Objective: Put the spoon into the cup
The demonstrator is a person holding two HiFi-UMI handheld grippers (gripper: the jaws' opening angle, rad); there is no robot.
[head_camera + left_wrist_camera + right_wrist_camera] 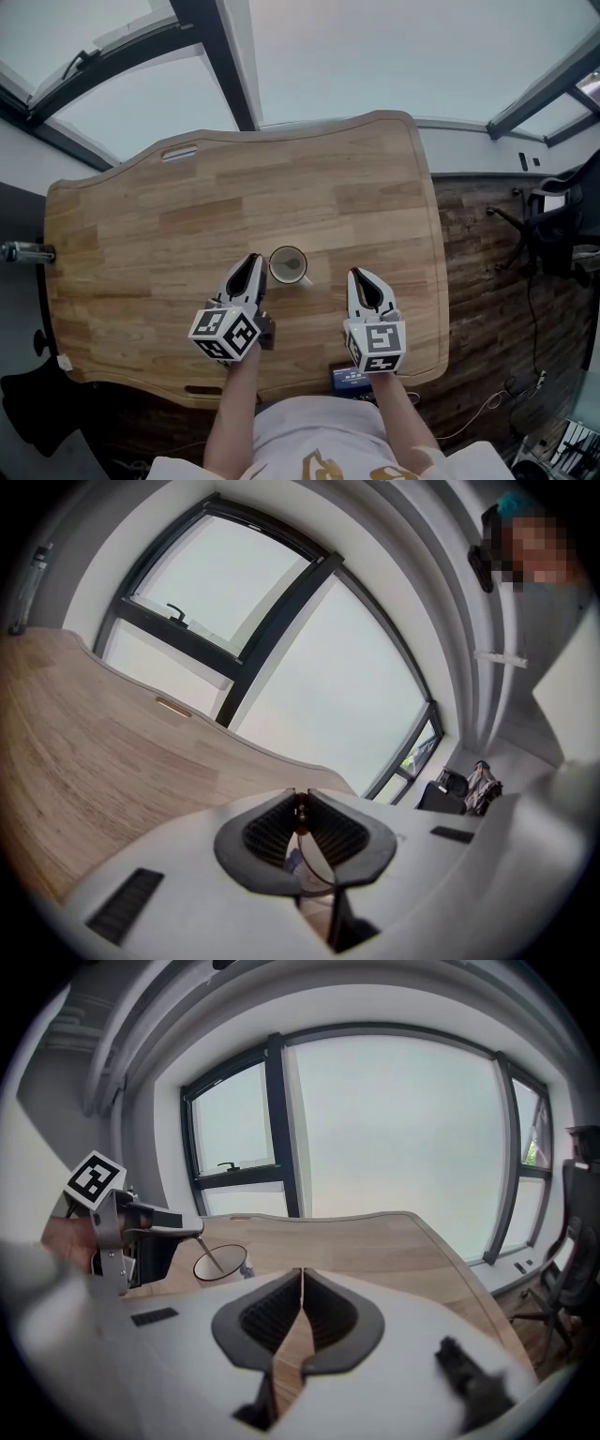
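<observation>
The left gripper (251,262) is clamped on the top end of the spoon (212,1256), its jaws nearly together with only the thin handle pinched between them. It sits just beside the cup (273,266), angled downward toward the rim, so the spoon slopes from the jaw tips into the cup's mouth. The lower end looks to be inside already, though how deep it reaches cannot be told. Holding the handle by its very end seems sensible, since it keeps the bulky jaws clear of the rim while the spoon goes in. The cup stands upright near the front middle of the wooden counter (356,187). The right gripper (364,278) is closed with nothing between its jaws. It hangs on the cup's other side, apart from it, probably just kept out of the way. What remains, judging by this, is to let go of the spoon.
</observation>
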